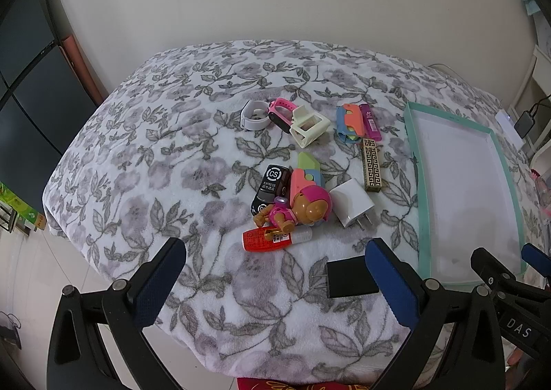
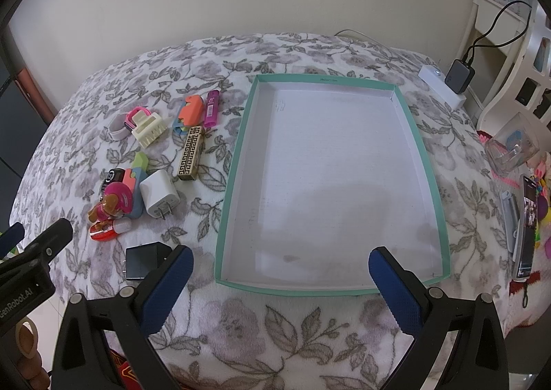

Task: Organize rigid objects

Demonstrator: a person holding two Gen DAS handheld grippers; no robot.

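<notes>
Small rigid items lie clustered on the floral cloth: a pink dog figure (image 1: 296,209), a black toy car (image 1: 270,186), a red bottle (image 1: 272,239), a white charger (image 1: 353,202), a black charger (image 1: 347,277), a gold patterned box (image 1: 372,164), a cream hair claw (image 1: 308,126) and a pink watch (image 1: 279,111). A teal-rimmed white tray (image 2: 237,169) lies empty to their right. My left gripper (image 1: 275,254) is open at the near edge, in front of the cluster. My right gripper (image 2: 280,260) is open over the tray's near rim.
A white power strip (image 2: 444,86) with a black adapter sits beyond the tray's far right corner. A phone (image 2: 528,228) and a clear container (image 2: 513,149) lie at the right edge. The cloth drops off at the near and left sides.
</notes>
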